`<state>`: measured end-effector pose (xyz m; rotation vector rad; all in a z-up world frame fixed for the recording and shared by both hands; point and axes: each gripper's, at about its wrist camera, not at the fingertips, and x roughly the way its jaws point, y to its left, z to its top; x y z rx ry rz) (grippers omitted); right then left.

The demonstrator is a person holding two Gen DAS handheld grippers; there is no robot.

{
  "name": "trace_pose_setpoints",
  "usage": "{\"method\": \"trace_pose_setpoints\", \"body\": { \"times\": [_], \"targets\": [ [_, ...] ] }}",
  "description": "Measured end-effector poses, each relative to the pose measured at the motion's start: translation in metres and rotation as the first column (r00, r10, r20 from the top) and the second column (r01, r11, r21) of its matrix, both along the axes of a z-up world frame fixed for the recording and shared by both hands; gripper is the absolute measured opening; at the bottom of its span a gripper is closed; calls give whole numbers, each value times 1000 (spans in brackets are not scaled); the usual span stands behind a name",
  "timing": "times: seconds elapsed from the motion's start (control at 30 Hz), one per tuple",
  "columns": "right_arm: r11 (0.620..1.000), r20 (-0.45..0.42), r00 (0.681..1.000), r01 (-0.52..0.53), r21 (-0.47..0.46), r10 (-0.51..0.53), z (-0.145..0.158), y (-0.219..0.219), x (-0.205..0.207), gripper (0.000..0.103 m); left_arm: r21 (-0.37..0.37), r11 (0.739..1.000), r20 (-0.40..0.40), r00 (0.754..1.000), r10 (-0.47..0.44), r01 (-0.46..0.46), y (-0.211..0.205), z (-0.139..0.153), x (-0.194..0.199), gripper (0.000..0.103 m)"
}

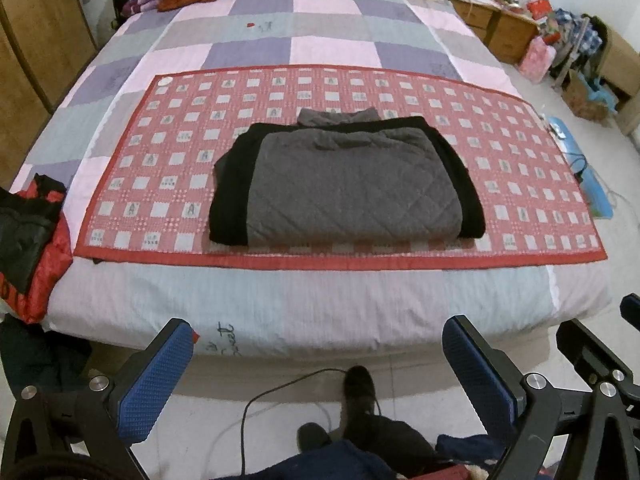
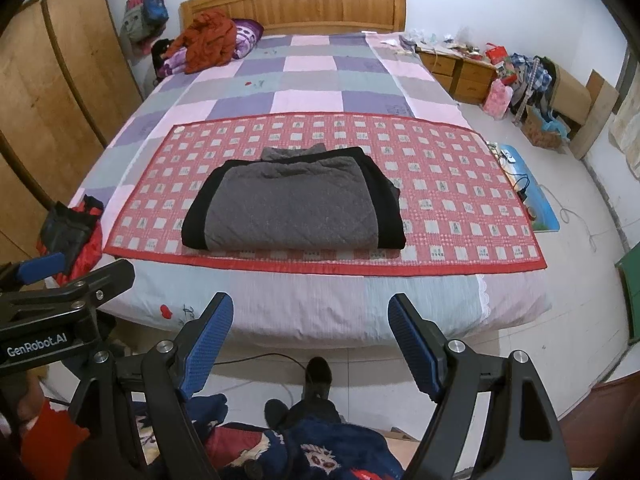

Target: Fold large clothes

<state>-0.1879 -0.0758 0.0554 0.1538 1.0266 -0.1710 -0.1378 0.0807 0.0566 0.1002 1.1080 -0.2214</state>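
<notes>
A grey quilted jacket with black sleeves (image 1: 348, 184) (image 2: 292, 204) lies folded into a neat rectangle in the middle of the red checked mat (image 1: 160, 168) (image 2: 460, 204) on the bed. Both grippers hang back from the bed's near edge, above the floor. My left gripper (image 1: 316, 344) is open, its blue pads wide apart with nothing between them. My right gripper (image 2: 310, 320) is open too and holds nothing. The left gripper's body also shows at the left edge of the right wrist view.
A red and black jacket (image 1: 28, 240) (image 2: 72, 232) lies at the bed's near left corner. An orange garment (image 2: 208, 40) sits by the headboard. A person's dark shoe (image 1: 360, 392) and a cable (image 1: 272, 396) are on the floor below. Wardrobe left, cluttered nightstand (image 2: 460, 68) right.
</notes>
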Motion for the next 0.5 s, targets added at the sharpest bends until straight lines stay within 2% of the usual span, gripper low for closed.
{"method": "trace_pose_setpoints", "body": {
  "times": [0.5],
  "targets": [
    [1000,-1,1000,-1,1,1,0,-3,-1,83,9,1000,-14,1000,1,0,-4,-3,3,102]
  ]
}}
